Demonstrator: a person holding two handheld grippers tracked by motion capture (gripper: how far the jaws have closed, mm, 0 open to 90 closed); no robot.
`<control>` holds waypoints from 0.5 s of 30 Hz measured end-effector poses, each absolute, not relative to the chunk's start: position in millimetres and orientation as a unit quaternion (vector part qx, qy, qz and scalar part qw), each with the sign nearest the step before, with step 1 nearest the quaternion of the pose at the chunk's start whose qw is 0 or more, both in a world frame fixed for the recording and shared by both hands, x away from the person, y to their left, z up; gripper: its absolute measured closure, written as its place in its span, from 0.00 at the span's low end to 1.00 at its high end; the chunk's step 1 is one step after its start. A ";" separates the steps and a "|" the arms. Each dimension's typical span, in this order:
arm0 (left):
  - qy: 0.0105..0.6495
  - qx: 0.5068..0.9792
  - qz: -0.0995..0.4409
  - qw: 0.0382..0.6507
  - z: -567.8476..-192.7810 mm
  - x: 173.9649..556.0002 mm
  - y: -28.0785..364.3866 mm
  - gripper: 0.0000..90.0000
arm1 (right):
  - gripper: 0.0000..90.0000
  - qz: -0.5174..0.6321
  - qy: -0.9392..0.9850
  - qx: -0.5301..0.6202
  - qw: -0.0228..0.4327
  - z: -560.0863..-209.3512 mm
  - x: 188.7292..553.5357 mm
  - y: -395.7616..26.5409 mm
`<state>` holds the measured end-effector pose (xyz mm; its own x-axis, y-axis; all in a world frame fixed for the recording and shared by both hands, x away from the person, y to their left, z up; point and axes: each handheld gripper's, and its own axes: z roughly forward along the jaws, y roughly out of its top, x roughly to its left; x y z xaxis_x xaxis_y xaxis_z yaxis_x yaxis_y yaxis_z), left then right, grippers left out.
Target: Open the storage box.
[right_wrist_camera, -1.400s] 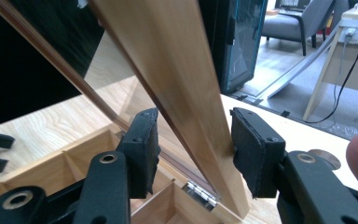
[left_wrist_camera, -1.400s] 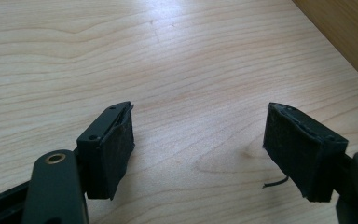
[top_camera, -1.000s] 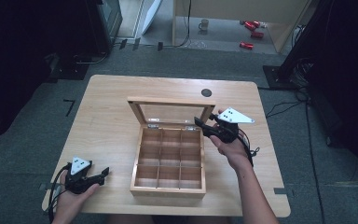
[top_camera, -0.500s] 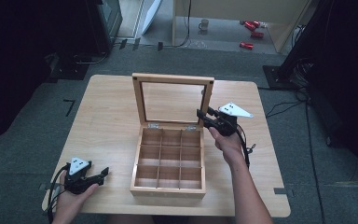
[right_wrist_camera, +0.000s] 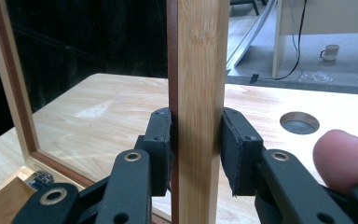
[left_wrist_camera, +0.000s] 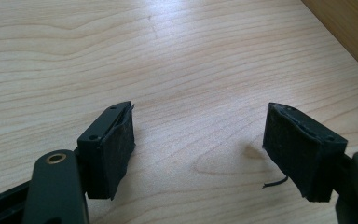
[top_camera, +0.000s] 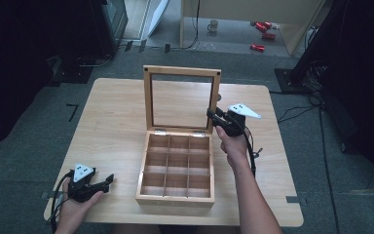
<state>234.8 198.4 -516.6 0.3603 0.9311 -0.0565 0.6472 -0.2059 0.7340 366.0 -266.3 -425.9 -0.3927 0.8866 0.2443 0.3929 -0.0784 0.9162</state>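
Wooden table (top_camera: 117, 122), unmarked box lid (right_wrist_camera: 198, 93)

Dim, soft overhead light; dark surroundings; faint shadows.

The person's left hand (top_camera: 75, 202) is resting low at the near left, holding the left black two-jaw gripper (top_camera: 108, 181) with its grey three-cornered plate on top and its jaws pointing to the right. In the left gripper view those jaws are standing wide apart with nothing between them, their dark pads (left_wrist_camera: 121, 149) facing each other. The person's bare right forearm (top_camera: 253, 195) is reaching forward and up from the near edge, with the right hand (top_camera: 231, 141) wrapping around the right black two-jaw gripper (top_camera: 212, 115). In the right gripper view, its jaws are pressing on both faces of a pale wooden frame rail (right_wrist_camera: 198, 93), and a fingertip (right_wrist_camera: 345, 156) is showing at the lower right.
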 end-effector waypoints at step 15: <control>0.527 0.750 0.208 0.340 -516.7 235.1 197.6 0.27 | 0.38 0.520 0.628 0.532 0.227 -416.5 354.9 -275.5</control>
